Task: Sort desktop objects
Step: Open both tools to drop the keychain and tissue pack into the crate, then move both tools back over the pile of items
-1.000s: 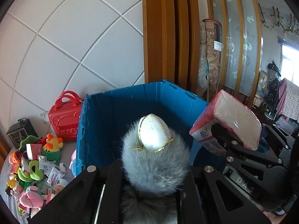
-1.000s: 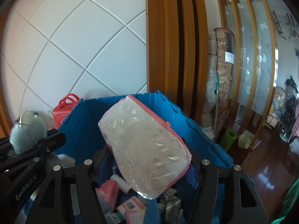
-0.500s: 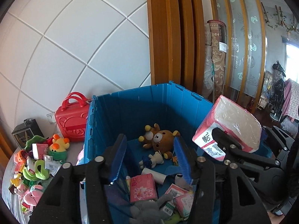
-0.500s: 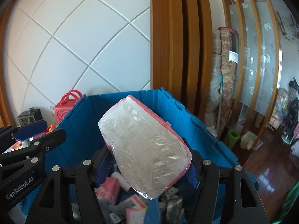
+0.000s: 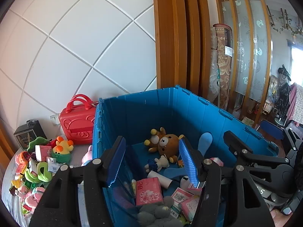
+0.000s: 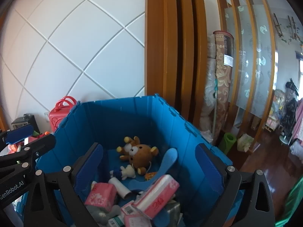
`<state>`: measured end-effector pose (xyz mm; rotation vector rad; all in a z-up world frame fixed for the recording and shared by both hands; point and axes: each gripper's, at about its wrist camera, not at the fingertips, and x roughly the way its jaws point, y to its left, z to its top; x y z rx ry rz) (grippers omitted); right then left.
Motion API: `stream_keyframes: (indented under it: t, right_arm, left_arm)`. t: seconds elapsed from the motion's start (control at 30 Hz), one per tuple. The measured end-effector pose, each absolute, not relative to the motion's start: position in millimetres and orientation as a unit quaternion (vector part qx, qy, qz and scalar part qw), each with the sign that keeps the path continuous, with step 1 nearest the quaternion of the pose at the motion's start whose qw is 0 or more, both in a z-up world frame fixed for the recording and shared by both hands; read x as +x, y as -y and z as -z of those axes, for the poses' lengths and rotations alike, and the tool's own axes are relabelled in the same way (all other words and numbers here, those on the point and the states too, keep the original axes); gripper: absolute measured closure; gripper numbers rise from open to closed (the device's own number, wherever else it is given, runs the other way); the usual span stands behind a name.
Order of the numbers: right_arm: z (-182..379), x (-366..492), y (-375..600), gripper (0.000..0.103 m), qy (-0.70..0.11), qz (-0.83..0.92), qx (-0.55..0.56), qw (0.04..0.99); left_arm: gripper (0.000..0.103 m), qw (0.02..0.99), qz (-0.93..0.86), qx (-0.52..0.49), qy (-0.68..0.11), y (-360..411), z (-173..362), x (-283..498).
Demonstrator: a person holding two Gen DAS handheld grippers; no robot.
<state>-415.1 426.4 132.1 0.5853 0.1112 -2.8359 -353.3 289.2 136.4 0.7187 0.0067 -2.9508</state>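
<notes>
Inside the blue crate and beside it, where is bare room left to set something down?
Blue crate: bare floor along the back wall behind the brown bear; near end piled with tissue packs. Table left of the crate is crowded with plush toys.

Daylight is admitted from a window point(image 5: 297, 60) at the right edge, where glare is seen. Straight lines are bowed by fisheye distortion; corners are vignetted black. The blue bin point(image 5: 144, 113) interior is shaded. Mild edge blur is noted.
</notes>
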Motion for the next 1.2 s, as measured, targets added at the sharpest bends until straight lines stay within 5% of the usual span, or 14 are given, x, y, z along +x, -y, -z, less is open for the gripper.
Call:
stream_keyframes:
  t: [0.3,0.5,1.2]
  right_arm:
    - [-140.8,-402.2,-422.0,0.0,-0.043,0.972,0.2,0.118]
    - [-145.6,-390.2,-411.8,0.0,-0.052,0.97,0.2,0.127]
    - [-125.0,-365.8,-344.4,0.0,-0.076,0.945,0.221,0.229]
  left_arm:
    - [0.045,0.055,0.973,0.226,-0.006,-275.6,-145.9,-334.6]
    - [0.033,0.07,0.976,0.208,-0.003,-262.4,-153.3,-314.7]
    - [0.033,0.155,0.965,0.208,-0.045,-186.5,-129.5,-259.4]
